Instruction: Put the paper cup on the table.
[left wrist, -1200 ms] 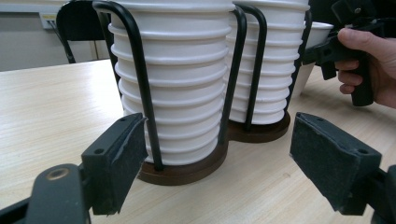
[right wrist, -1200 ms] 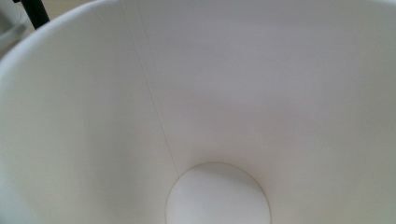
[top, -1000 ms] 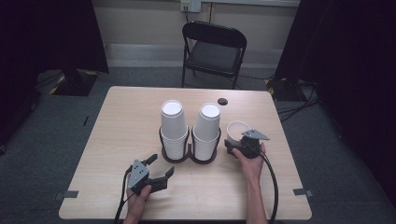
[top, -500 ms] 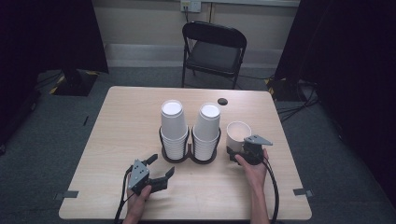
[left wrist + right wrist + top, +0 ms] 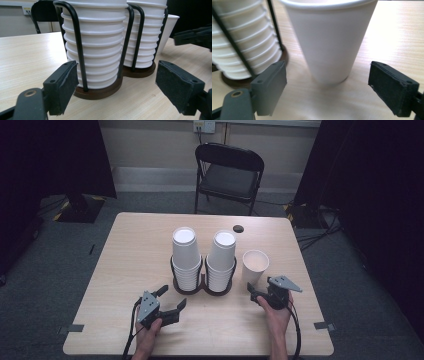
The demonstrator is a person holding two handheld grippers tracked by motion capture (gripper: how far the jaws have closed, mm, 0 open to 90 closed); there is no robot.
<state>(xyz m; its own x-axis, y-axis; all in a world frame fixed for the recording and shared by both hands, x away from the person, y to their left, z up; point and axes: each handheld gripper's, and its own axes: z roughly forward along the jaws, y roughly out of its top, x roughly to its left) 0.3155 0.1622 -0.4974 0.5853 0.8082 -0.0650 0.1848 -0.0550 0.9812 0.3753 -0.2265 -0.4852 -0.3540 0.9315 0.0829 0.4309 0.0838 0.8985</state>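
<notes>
White paper cup (image 5: 255, 265) stood upright on the bench (image 5: 125, 250), just right of the stacked cups (image 5: 186, 257). It looked light and crushable; mid-wall seemed safest. Right gripper (image 5: 264, 292) fingers were spread before it; left gripper (image 5: 167, 301) likewise spread.

No readable text, label, brand, number or sign appears anywhere. The white paper cups stacked in the black wire holder (image 5: 100, 47), the single white paper cup (image 5: 329, 37) and the light wooden worktop (image 5: 130, 250) are all plain and unprinted.
</notes>
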